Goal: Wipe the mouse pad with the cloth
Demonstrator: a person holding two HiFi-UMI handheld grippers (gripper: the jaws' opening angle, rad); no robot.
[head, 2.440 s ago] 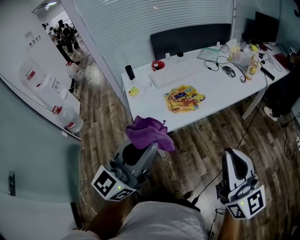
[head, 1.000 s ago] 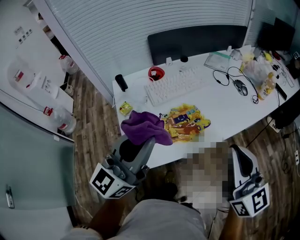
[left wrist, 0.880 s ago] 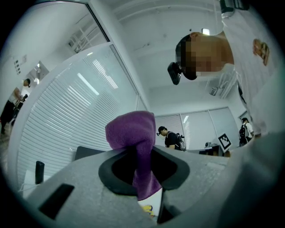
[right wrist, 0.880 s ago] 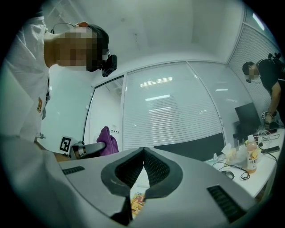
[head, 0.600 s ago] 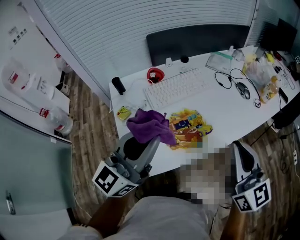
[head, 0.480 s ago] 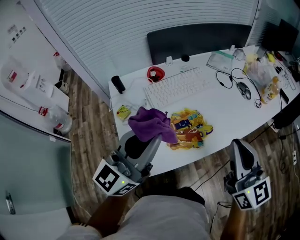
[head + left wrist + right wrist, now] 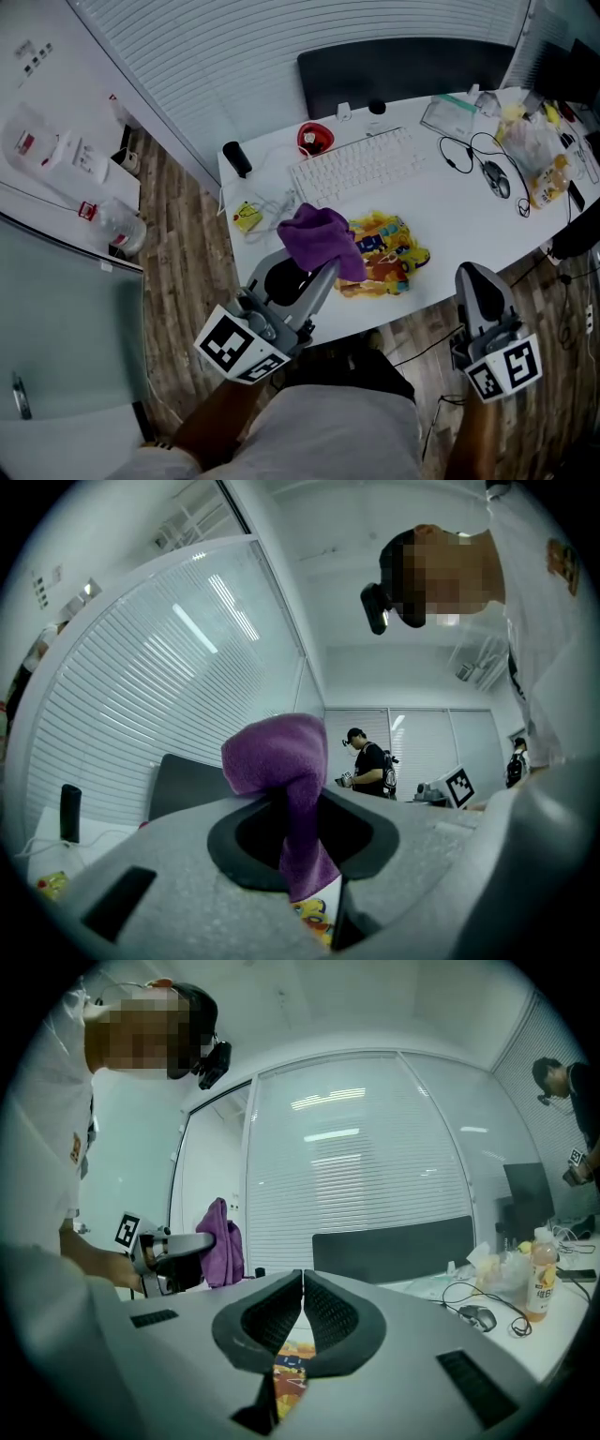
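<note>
A purple cloth (image 7: 322, 240) hangs from my left gripper (image 7: 323, 267), whose jaws are shut on it; the cloth (image 7: 281, 780) drapes over the jaw tips in the left gripper view. It hovers above the left end of a colourful cartoon mouse pad (image 7: 389, 253) that lies flat near the front edge of the white desk (image 7: 450, 202). My right gripper (image 7: 480, 281) is shut and empty, off the desk's front edge, right of the pad. In the right gripper view its jaws (image 7: 303, 1309) meet, with the mouse pad (image 7: 291, 1372) showing below them and the cloth (image 7: 220, 1241) at the left.
On the desk stand a white keyboard (image 7: 354, 166), a red bowl (image 7: 314, 139), a black cylinder (image 7: 236, 158), a small yellow packet (image 7: 247, 217), a wired mouse (image 7: 497, 178) and bottles in a bag (image 7: 539, 155). A dark chair back (image 7: 403, 66) stands behind. Wooden floor (image 7: 183, 281) lies left.
Both grippers have moved forward toward the desk. The cloth in the left gripper now hangs over the mouse pad's left end instead of short of it.
</note>
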